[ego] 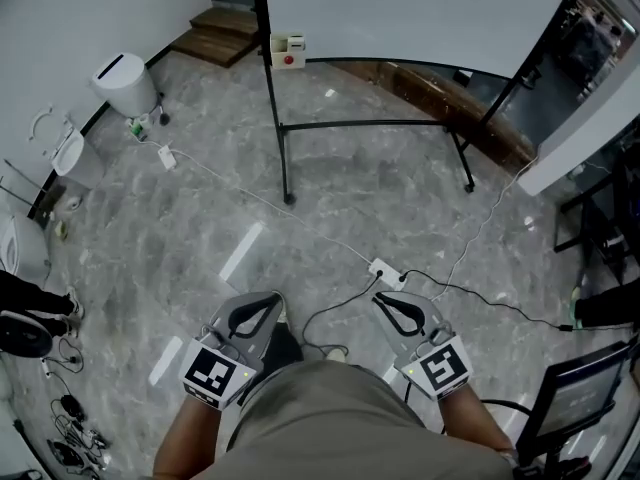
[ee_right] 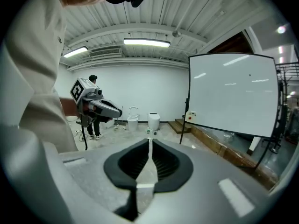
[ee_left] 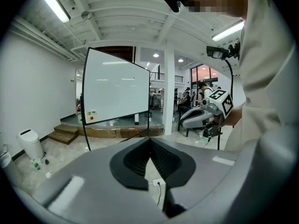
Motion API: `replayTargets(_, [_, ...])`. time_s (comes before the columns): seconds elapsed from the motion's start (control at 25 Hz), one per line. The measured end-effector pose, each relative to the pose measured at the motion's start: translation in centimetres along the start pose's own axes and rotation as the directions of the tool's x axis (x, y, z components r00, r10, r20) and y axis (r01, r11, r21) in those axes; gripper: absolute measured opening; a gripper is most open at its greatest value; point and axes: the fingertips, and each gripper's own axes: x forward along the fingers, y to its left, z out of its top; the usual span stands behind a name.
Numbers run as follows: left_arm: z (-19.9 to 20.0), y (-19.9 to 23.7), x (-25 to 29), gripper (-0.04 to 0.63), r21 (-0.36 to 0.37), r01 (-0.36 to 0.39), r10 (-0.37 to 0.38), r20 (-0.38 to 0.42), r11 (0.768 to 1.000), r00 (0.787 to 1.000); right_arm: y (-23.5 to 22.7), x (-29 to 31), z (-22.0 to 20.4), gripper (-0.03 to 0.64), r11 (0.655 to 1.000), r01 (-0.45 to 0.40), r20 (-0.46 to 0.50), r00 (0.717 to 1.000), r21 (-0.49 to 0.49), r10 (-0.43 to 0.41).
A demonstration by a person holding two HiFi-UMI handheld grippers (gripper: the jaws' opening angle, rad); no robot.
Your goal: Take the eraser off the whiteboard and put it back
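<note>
Eraser (ego: 288,51), boxy, on glossy whiteboard (ego: 420,13), left tool (ego: 275,298) and right tool (ego: 379,297) closed, empty.

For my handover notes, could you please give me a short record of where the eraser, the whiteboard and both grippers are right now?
eraser: white block with a red spot, on the whiteboard's lower left corner as the head view shows it
whiteboard: blank, on a black stand, ahead of the person
left gripper: jaws together, empty, close to the body
right gripper: jaws together, empty, beside the left one
power strip: white, on the floor between grippers and stand
task stage: eraser not yet taken
</note>
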Motion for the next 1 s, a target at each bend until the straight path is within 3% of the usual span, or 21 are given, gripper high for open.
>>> replayTargets(0.28, [1.9,10.1,2.0,0.006,0.023,0.034,-0.035,0.046,0.999,0.998,-3.1,9.0,4.2,0.017,0.999,0.039,-0.029,0.999,-0.024,-0.040])
replayTargets(0.56, [1.0,19.7,0.7,0.014,0.050,0.027,-0.029,0.033,0.998,0.999,-3.5,18.8,8.1,0.027,0.998,0.041,-0.033,0.999,-0.043,-0.043])
replayTargets(1.0, [0.5,28.8,0.0,0.025,-0.018,0.025,-0.023,0.065,1.000,0.998,-5.3,28.5,11.0,0.038,0.997,0.042,-0.045,0.998,-0.062,-0.045])
